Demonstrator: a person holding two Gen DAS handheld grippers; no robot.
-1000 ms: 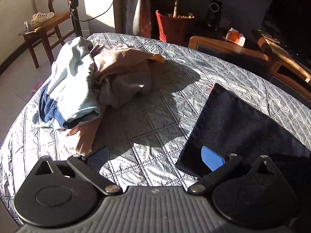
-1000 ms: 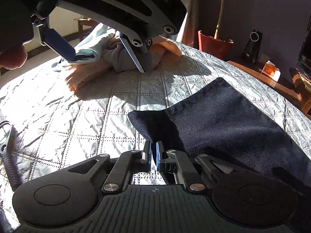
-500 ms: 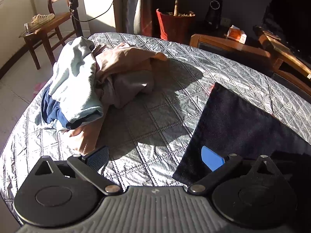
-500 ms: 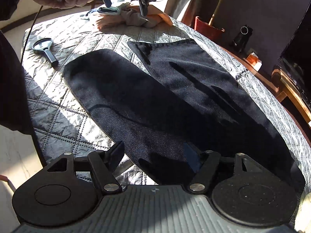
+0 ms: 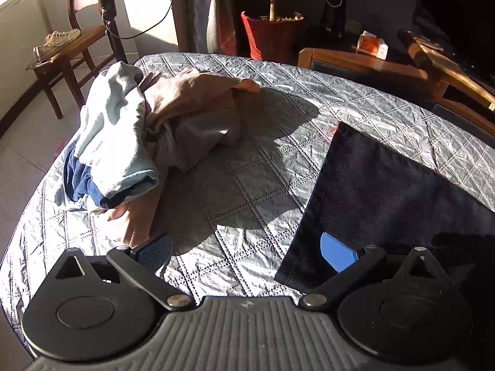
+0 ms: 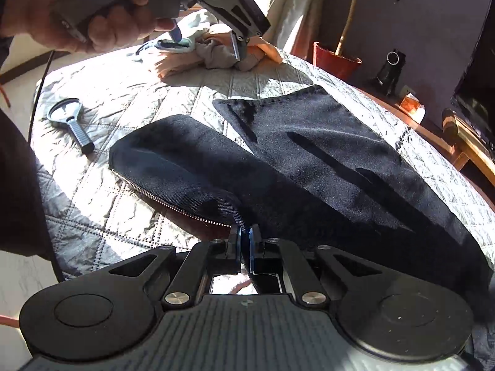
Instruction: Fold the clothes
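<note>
A dark navy garment with a zipper edge lies spread on the grey quilted table. My right gripper is at the garment's near edge, its jaws closing tight on a raised fold of the cloth next to the zipper. My left gripper hovers open over the garment's far corner, with nothing between its pads. In the right wrist view a hand holds the left gripper above the table. A heap of unfolded clothes, light blue, tan and grey, sits at the far left.
A grey-handled round tool lies on the table left of the garment. Beyond the table stand a wooden chair with a shoe, a red plant pot and wooden furniture. The table's edge curves close on the left.
My right gripper let go of the garment's far corner, opened, drew back along the garment and shut on its near zipper edge. The left gripper stayed where it was, open.
</note>
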